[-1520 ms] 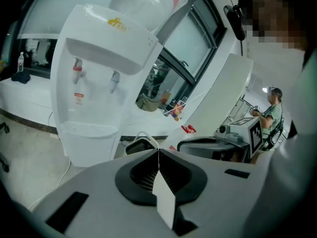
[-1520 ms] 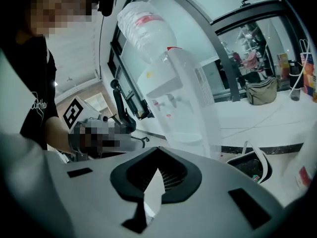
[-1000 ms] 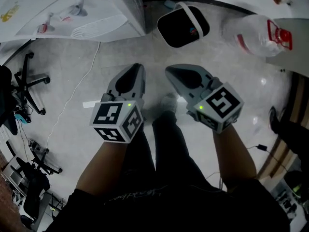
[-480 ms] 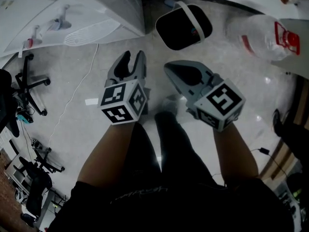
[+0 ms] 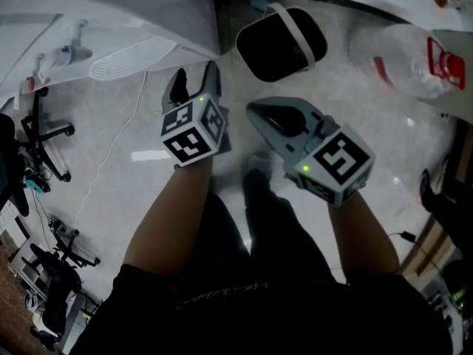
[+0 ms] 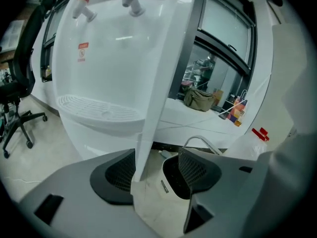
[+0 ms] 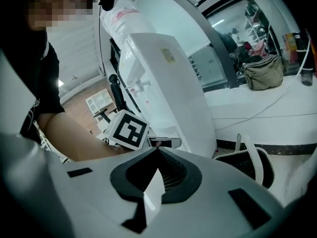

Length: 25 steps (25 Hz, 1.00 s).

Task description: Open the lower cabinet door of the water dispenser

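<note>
The water dispenser (image 5: 111, 21) stood at the far left on the floor. Little of its lower door showed, and it seemed not yet opened. The left tool (image 5: 194, 78), its jaws just spread wide, hung close to the dispenser's near corner edge, which lined up between the pads, apparently untouched. The right tool (image 5: 253, 111) hovered beside it, jaws together and empty. Gripping and pulling were still left to do.
</note>
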Available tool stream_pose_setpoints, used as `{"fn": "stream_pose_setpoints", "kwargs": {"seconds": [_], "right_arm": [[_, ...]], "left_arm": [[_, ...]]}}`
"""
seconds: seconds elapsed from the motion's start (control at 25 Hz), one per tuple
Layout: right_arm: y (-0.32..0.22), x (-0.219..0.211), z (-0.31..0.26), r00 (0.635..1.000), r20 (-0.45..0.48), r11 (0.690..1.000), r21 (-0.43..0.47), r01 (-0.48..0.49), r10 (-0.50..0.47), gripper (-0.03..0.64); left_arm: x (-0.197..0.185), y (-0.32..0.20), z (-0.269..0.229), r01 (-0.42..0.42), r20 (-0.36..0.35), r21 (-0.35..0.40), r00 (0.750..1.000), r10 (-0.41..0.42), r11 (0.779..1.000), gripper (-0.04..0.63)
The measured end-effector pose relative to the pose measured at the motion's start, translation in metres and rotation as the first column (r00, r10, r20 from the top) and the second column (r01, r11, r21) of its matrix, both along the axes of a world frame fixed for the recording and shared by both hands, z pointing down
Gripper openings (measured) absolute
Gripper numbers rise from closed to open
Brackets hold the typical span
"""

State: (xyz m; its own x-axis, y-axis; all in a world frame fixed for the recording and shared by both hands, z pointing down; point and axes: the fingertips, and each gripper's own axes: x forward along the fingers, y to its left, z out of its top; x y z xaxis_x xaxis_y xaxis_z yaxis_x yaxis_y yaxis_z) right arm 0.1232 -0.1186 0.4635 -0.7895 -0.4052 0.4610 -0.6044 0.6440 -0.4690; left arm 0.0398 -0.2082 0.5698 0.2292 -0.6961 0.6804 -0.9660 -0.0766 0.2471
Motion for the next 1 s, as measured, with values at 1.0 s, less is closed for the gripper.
{"fn": "stream_pose_setpoints", "kwargs": {"seconds": [1.0], "right_arm": [[0.006,0.031,0.021,0.997,-0.073,0.999,-0.024,-0.023,0.021,0.012]], "left_arm": [[-0.024,-0.048,0.059,0.260,0.130,-0.063,0.959,-0.250,0.964,0.262]]}}
